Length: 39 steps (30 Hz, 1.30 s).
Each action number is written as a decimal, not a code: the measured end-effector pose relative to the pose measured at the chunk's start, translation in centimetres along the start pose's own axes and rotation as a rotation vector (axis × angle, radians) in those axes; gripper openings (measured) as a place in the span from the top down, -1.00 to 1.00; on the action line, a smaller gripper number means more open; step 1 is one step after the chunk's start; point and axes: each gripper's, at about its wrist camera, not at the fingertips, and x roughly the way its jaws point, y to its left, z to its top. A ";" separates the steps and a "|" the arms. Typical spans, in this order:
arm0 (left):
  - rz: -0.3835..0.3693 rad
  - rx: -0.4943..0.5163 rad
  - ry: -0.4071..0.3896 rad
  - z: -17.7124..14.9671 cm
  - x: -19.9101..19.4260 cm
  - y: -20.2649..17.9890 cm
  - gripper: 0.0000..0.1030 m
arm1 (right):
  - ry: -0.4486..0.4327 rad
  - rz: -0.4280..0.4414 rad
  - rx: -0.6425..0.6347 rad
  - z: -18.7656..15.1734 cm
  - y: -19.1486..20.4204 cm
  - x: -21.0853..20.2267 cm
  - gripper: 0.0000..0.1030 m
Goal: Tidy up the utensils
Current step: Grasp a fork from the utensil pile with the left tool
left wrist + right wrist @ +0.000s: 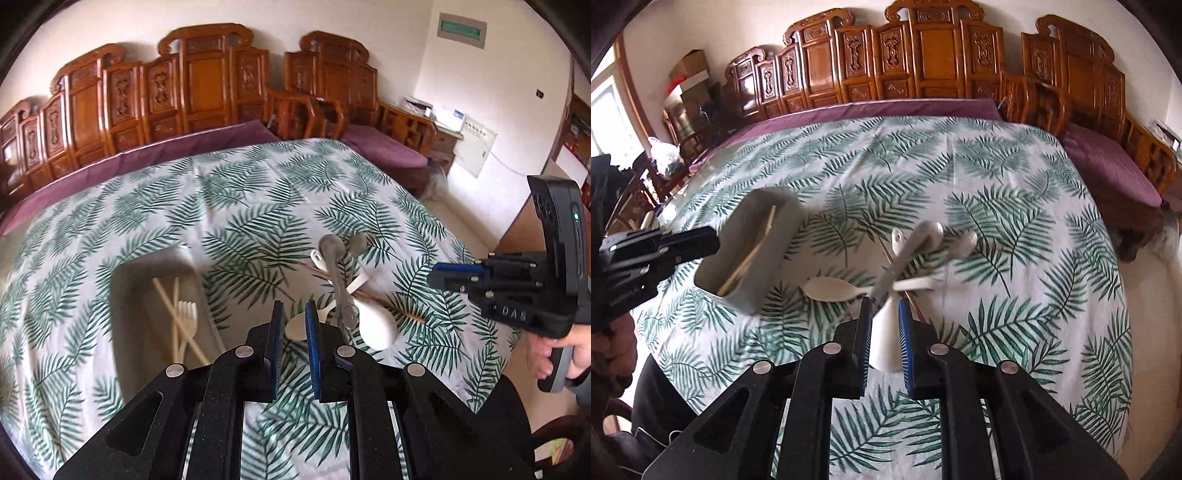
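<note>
A desk covered with a white cloth printed with green fern leaves carries the utensils. Behind it runs a carved wooden bench with purple cushions.

A pale rectangular tray sits on the left part of the desk. Inside it lie wooden chopsticks crossed over a white plastic fork. To the right of the tray, near the middle of the desk, a loose pile of utensils lies tangled together: a grey metal spoon with its bowl pointing away, a second grey spoon just beside it, a large white spoon, a cream-coloured spoon pointing toward the tray, and a long thin wooden chopstick running under the others.

The left hand-held gripper hangs above the near edge of the pile, between the tray and the utensils. Its blue-lined jaws stand only a narrow gap apart and nothing is between them.

The right hand-held gripper hovers over the same pile from the other side. Its jaws show a narrow gap, with the large white spoon visible through it below; whether the pads touch that spoon I cannot tell. From the left wrist view, a hand grips its handle at the right edge.
</note>
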 end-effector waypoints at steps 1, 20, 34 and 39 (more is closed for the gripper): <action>-0.005 0.003 0.007 0.2 0.5 -0.2 0.79 | 0.009 0.006 0.012 -0.3 -0.3 0.5 0.69; -0.069 0.031 0.169 1.6 12.2 -3.5 0.79 | 0.082 0.059 0.048 -3.5 -2.7 6.1 0.64; -0.125 -0.036 0.256 2.1 17.2 -3.6 0.76 | 0.100 0.086 0.070 -4.3 -3.8 7.0 0.64; -0.119 -0.057 0.272 1.9 18.0 -3.4 0.76 | 0.104 0.088 0.069 -4.5 -3.8 7.0 0.64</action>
